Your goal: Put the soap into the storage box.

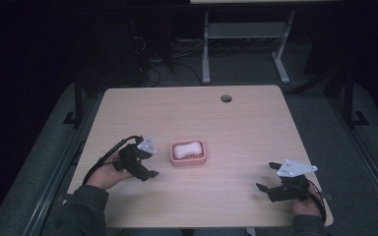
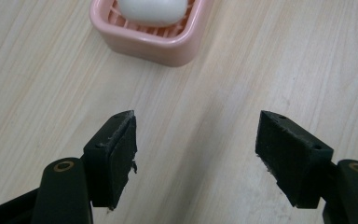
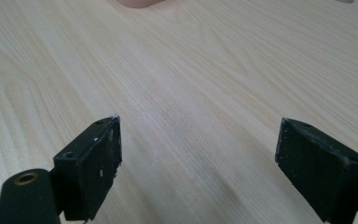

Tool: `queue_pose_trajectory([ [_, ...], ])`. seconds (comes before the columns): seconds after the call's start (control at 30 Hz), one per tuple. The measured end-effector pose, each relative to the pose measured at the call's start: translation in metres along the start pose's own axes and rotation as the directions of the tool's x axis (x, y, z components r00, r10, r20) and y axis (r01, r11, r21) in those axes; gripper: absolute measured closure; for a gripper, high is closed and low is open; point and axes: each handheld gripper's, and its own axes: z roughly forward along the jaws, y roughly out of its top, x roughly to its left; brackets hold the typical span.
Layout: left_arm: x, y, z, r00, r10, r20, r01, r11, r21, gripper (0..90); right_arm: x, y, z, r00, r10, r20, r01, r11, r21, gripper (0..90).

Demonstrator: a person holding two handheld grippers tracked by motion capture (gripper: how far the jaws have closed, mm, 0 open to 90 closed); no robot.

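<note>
A pink soap dish (image 1: 189, 162) sits in the middle of the wooden table (image 1: 236, 128) with a white bar of soap (image 1: 186, 149) lying in it. My left gripper (image 1: 152, 162) hovers just left of the dish, open, with nothing between its jaws. In the left gripper view the dish (image 2: 154, 46) and soap (image 2: 151, 9) lie ahead of the open left gripper (image 2: 196, 135), a short way off. My right gripper (image 1: 267, 176) rests near the front right of the table, open and holding nothing. The right gripper view has bare wood between the jaws of the right gripper (image 3: 198, 140) and the dish's edge (image 3: 137, 3) far ahead.
A round cable hole (image 1: 226, 98) sits near the table's far edge. Behind the table stand the white legs of another desk (image 1: 205, 54) and cables on the dark floor. The table's front edge runs close below both hands.
</note>
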Motion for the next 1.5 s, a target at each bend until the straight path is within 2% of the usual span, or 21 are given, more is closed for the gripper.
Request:
queue_pose_trajectory([
  [0.37,-0.004,-0.018,-0.012,0.9996,-0.003,-0.027,0.003,1.0,-0.004,28.2,0.0,0.0,-0.002,0.9999,0.005,0.011,-0.005,1.0,-0.002,13.8],
  [0.77,-0.007,-0.043,-0.016,0.999,-0.03,-0.033,0.03,0.9995,0.008,27.3,0.001,-0.002,-0.003,0.9997,0.017,0.019,-0.017,1.0,0.0,13.7],
  [1.0,-0.014,-0.06,-0.015,0.9975,-0.047,-0.054,0.047,0.9989,0.006,26.3,0.001,-0.003,-0.005,0.9995,0.019,0.025,-0.019,1.0,0.0,13.8],
  [1.2,-0.02,-0.075,-0.013,0.9966,-0.065,-0.05,0.066,0.9978,0.009,25.4,0.002,-0.004,-0.006,0.9992,0.027,0.03,-0.027,1.0,-0.005,13.8],
  [1.4,-0.024,-0.093,-0.014,0.9951,-0.085,-0.05,0.085,0.9963,-0.007,24.8,0.004,-0.004,-0.007,0.9983,0.041,0.04,-0.041,0.999,-0.005,13.8],
  [1.47,-0.027,-0.099,-0.017,0.9934,-0.094,-0.066,0.092,0.9954,-0.026,24.8,0.004,-0.005,-0.009,0.9982,0.04,0.045,-0.039,0.999,-0.006,13.7],
  [1.5,-0.027,-0.1,-0.018,0.993,-0.098,-0.066,0.096,0.9948,-0.036,24.2,0.004,-0.006,-0.01,0.9973,0.055,0.049,-0.055,0.998,-0.01,13.8],
])
